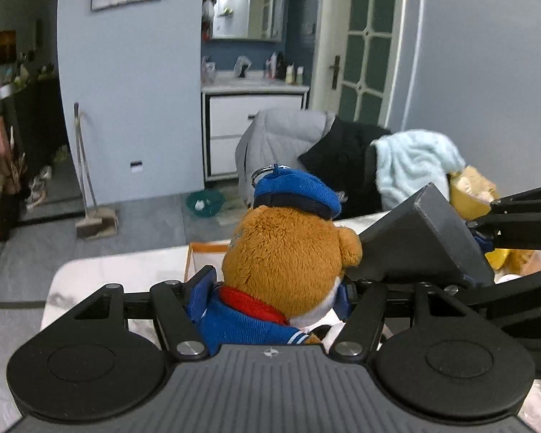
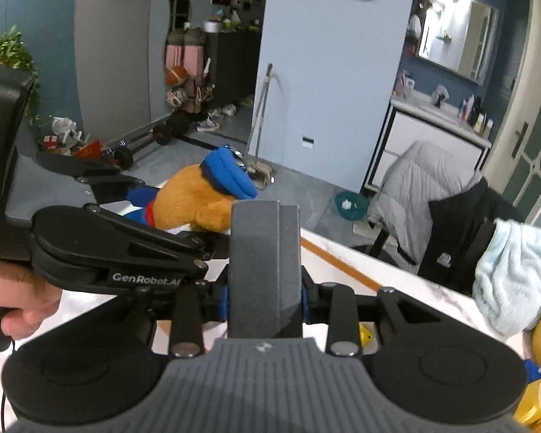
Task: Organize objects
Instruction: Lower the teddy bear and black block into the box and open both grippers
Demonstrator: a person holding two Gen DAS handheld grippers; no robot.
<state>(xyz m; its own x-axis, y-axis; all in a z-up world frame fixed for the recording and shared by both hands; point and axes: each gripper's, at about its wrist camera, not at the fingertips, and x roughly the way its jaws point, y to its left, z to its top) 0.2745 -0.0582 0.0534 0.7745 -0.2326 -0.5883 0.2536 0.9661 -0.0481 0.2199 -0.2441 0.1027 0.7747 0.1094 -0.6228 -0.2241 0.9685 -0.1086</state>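
Brown plush bear (image 1: 288,252) clamped between left tongs (image 1: 274,288), right tongs (image 2: 265,252) closed beside it

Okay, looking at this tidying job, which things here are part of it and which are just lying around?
Part of the job:
- plush bear in a blue cap, gripped by the left gripper
- right gripper, fingers closed together with nothing between them
- orange-edged box on the white table

Just lying about:
- light blue towel
- grey jacket on the chair
- broom
- green basin
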